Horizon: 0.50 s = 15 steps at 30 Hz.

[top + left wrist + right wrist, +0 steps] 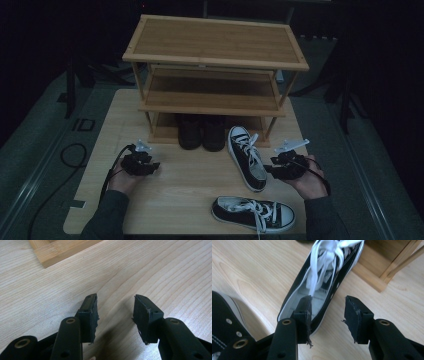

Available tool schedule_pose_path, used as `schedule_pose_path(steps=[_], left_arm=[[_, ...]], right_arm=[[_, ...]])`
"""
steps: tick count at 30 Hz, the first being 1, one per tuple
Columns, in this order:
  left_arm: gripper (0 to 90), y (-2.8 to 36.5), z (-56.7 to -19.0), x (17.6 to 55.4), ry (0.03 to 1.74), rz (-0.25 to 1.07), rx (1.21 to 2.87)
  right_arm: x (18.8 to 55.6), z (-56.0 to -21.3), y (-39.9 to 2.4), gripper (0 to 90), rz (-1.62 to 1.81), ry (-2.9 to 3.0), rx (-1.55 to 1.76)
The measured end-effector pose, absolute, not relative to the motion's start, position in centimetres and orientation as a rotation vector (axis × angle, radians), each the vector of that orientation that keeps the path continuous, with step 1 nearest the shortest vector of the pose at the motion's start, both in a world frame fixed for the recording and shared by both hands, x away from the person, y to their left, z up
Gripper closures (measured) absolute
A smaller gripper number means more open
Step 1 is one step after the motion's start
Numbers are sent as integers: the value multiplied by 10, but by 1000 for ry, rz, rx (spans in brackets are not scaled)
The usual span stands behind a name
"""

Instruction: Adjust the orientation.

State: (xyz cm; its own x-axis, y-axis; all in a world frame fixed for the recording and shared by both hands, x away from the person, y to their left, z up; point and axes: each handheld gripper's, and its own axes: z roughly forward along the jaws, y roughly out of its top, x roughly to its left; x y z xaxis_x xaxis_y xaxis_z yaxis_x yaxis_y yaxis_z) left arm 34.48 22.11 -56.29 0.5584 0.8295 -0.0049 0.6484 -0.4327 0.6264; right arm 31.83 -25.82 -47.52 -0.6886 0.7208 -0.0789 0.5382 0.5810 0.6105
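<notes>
A black sneaker with white laces (247, 159) stands on the wooden table (190, 190), toe toward the bamboo shoe rack (215, 45). Its mate (252, 214) lies near the front edge, toe to the right. My right gripper (271, 169) is at the first sneaker's heel. In the right gripper view the right gripper (327, 308) stands open, one jaw over the heel opening of the sneaker (324, 272) and the other outside its wall, neither pad pressing on it. My left gripper (150, 166) hovers at the table's left, and the left gripper (115, 308) is open over bare wood.
A pair of dark shoes (201, 132) sits on the rack's bottom shelf. A corner of the rack's base (60, 251) lies ahead of the left gripper. The second sneaker (224, 315) is close on the right gripper's left. A rack leg (394, 267) stands beyond the held-at sneaker.
</notes>
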Motion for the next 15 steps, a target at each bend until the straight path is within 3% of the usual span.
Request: schedule_pose_path(steps=[15], left_arm=[[551, 222, -563, 345, 1181, 403, 2212]], right_arm=[[290, -480, -272, 600, 800, 2476, 1109]])
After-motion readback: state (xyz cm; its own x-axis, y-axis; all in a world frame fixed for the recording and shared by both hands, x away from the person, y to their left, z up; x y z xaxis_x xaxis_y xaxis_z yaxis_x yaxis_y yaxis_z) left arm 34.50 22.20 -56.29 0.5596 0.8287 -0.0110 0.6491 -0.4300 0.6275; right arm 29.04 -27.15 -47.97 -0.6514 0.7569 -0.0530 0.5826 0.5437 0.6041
